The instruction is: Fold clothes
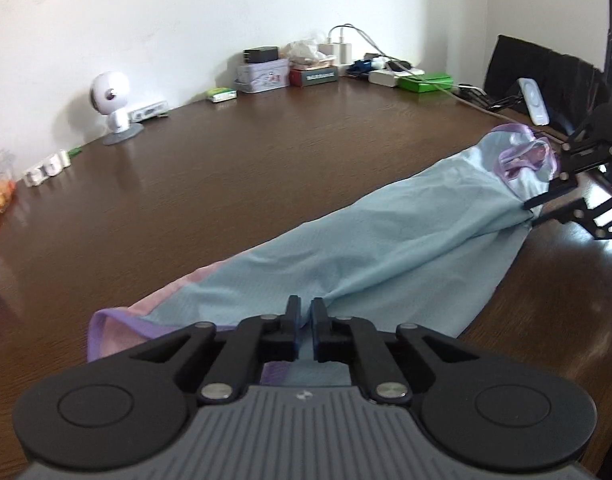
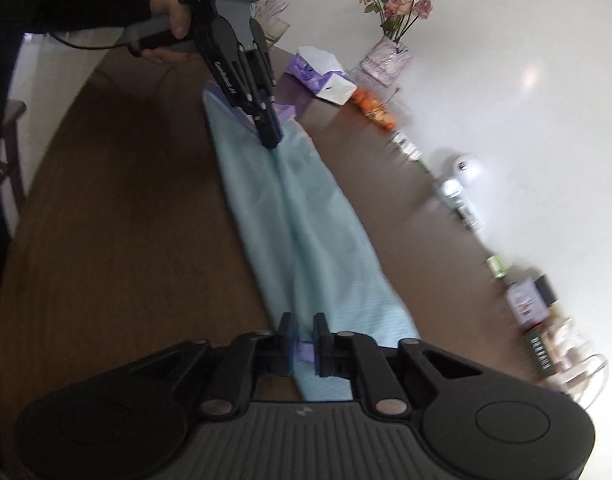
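A dark brown wooden bench (image 1: 234, 184) with a curved near edge carries everything. Across it lies a long light-blue garment (image 1: 378, 252) with purple trim, stretched out in a narrow band, pink panel at one end. Along the wall edge stand a white round camera on a stand (image 1: 111, 106), small white adapters (image 1: 46, 168), a flat green-and-white box (image 1: 222, 94), a grey tin (image 1: 262, 74), a dark red box (image 1: 314, 77), white chargers with cables (image 1: 342, 50) and a green box (image 1: 426, 82). In the right wrist view, a vase of pink roses (image 2: 386, 60), a purple tissue pack (image 2: 322, 76) and a clear container of orange pieces (image 2: 376, 110) also stand on it.
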Demonstrator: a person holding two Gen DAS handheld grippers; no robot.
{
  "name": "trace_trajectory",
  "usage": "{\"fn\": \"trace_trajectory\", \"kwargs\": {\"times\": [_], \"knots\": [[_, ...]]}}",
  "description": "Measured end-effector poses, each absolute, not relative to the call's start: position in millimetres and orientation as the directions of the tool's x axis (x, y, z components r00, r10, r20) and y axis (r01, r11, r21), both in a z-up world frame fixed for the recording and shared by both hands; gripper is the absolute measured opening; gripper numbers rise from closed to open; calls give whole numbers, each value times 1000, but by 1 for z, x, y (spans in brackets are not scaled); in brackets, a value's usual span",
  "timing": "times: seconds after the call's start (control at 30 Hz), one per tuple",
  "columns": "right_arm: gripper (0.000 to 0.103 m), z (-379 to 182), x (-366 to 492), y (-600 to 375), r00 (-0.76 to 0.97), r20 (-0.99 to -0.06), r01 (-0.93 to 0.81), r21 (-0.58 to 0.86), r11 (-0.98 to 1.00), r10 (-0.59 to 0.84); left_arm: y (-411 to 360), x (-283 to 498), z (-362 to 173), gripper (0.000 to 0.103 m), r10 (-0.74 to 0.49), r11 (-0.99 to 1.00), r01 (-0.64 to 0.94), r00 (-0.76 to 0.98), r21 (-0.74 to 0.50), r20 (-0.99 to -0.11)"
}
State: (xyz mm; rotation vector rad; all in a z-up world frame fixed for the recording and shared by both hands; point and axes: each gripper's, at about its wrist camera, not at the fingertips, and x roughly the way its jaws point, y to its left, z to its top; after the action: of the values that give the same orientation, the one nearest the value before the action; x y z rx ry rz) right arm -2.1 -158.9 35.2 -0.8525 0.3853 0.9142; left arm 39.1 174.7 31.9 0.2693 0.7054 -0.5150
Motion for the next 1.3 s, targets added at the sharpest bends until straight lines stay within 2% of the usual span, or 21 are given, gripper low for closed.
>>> {"fn": "trace_trajectory", "kwargs": {"times": [0.03, 0.07, 0.1, 0.2, 0.27, 0.33, 0.4, 0.47, 0.53, 0.7, 0.87, 0.97, 1.07, 1.13, 1.2, 1.27, 1.3], "knots": [[13, 42, -1, -162, 562, -607, -826, -442, 349, 561, 182, 41, 35, 44, -348, 862, 505, 655, 47, -671], [15, 50, 2, -165, 553, -588, -833, -401, 381, 590, 190, 42, 40, 50, -341, 881, 473, 675, 29, -654], [21, 57, 5, -169, 549, -566, -836, -361, 413, 615, 200, 44, 45, 53, -337, 897, 442, 695, 7, -635], [22, 63, 28, -170, 595, -528, -796, -279, 538, 606, 231, 64, 49, 55, -247, 959, 278, 712, -60, -658], [22, 55, 46, -167, 618, -538, -763, -238, 601, 573, 246, 76, 47, 47, -204, 978, 179, 691, -110, -693], [22, 46, 58, -161, 601, -574, -764, -207, 611, 557, 252, 82, 44, 26, -225, 974, 158, 664, -160, -713], [22, 38, 58, -154, 583, -592, -779, -212, 591, 556, 252, 86, 42, 18, -241, 971, 154, 646, -185, -724], [22, 33, 55, -152, 568, -602, -791, -214, 572, 560, 249, 90, 41, 16, -239, 971, 147, 644, -189, -727], [22, 32, 53, -148, 562, -606, -798, -217, 562, 563, 248, 95, 39, 4, -222, 974, 121, 643, -190, -733], [22, 29, 48, -144, 556, -616, -799, -213, 562, 557, 254, 100, 35, 0, -181, 975, 32, 693, -221, -698], [25, 26, 43, -136, 554, -619, -802, -217, 556, 558, 256, 106, 32, 1, -133, 982, -9, 684, -191, -718], [23, 40, 38, -149, 557, -598, -798, -193, 571, 576, 258, 99, 34, 5, -109, 984, -32, 681, -177, -724], [24, 69, 37, -193, 649, -527, -708, -153, 690, 549, 249, 82, 48, 12, -69, 992, -28, 712, -126, -699], [27, 76, 52, -227, 733, -521, -574, -131, 808, 437, 235, 76, 57, 31, -101, 992, 25, 732, -123, -674], [29, 73, 72, -253, 765, -561, -445, -105, 889, 316, 214, 75, 60, 36, -141, 990, 87, 733, -114, -665], [19, 62, 87, -265, 745, -610, -402, -89, 911, 269, 191, 78, 56, 36, -166, 985, 150, 711, -83, -683], [0, 55, 89, -268, 726, -633, -402, -73, 913, 269, 184, 79, 52, 36, -164, 984, 161, 698, -70, -697]]}}
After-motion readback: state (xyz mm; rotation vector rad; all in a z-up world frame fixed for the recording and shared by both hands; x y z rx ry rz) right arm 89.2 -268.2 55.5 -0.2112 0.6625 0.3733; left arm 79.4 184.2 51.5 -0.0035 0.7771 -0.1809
